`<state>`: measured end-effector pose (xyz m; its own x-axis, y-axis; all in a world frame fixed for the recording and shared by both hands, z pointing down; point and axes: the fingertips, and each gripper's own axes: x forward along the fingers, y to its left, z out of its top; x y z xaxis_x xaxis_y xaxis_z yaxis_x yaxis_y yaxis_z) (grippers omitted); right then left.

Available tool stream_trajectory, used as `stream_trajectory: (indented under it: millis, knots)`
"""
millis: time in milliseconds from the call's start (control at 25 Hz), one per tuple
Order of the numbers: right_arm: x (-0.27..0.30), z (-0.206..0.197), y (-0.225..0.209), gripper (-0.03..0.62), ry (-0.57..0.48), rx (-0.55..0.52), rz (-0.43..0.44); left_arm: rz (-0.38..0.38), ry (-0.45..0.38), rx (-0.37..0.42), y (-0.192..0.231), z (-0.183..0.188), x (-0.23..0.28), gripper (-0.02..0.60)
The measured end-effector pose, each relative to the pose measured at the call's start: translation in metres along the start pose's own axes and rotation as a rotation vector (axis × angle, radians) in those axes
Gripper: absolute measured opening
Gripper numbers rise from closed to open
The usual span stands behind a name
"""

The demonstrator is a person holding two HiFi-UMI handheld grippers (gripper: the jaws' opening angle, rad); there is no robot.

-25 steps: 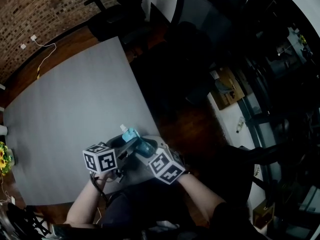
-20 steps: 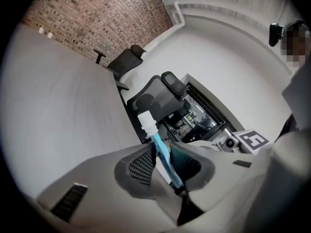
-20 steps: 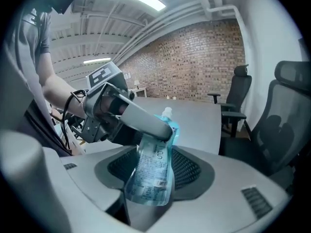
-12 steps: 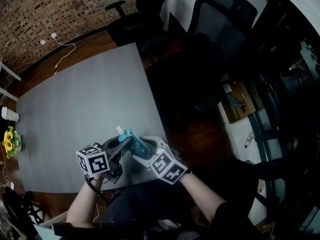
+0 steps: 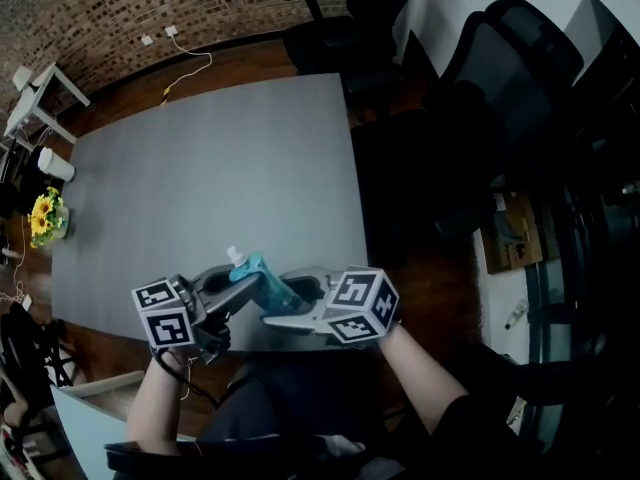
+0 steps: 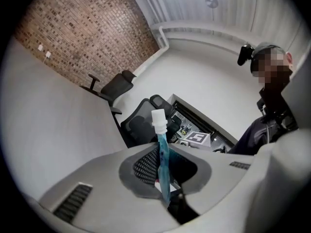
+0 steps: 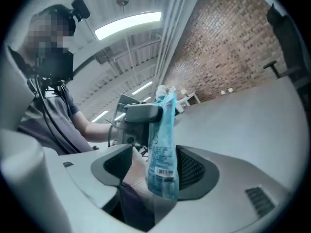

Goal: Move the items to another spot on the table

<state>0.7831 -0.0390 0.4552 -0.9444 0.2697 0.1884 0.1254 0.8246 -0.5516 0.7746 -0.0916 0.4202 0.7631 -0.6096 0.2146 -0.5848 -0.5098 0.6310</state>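
The flat blue plastic pouch (image 5: 264, 282), topped by a white screw cap (image 5: 235, 256), hangs in the air just over the near edge of the grey table (image 5: 210, 168), not touching it. The left gripper (image 5: 240, 280) has it: its jaws have just been closing and now pinch the pouch's thin body edge-on, below the cap. The right gripper (image 5: 285, 300) faces it from the other side, over that same table edge. Its jaws have just been opening and stand well apart, with the pouch's lower end between them but clear of both. This looks like a hand-over to the left side. To do it well, I judge the right gripper should back straight out along its own jaws, so that neither jaw drags the soft bottom. Meanwhile the left should hold its pinch firm and the pouch upright. Only then should it carry the pouch out over the table's bare middle and lower it there.
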Motion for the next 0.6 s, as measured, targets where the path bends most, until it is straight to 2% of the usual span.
stream_trajectory:
  millis: [80, 160, 240, 280, 440, 600]
  knots:
    - [0.017, 0.002, 0.014, 0.275, 0.026, -0.012, 0.079, 0.023, -0.043, 0.024, -0.002, 0.006, -0.018, 0.052]
    - [0.032, 0.005, 0.020, 0.217, 0.049, -0.052, 0.089, 0.037, -0.083, 0.047, -0.001, 0.011, -0.038, 0.052]
    - [0.047, 0.015, 0.021, 0.117, 0.056, -0.087, 0.087, 0.044, -0.138, 0.067, 0.003, 0.018, -0.060, 0.052]
    - [0.056, 0.021, 0.022, 0.101, 0.058, -0.092, 0.093, 0.049, -0.165, 0.079, 0.005, 0.022, -0.072, 0.052]
    - [0.105, 0.034, 0.030, 0.074, 0.116, -0.124, 0.090, 0.105, -0.209, 0.140, 0.022, 0.030, -0.127, 0.057]
    - [0.168, 0.039, 0.031, 0.072, 0.189, -0.175, 0.021, 0.230, -0.254, 0.183, 0.051, 0.029, -0.192, 0.100]
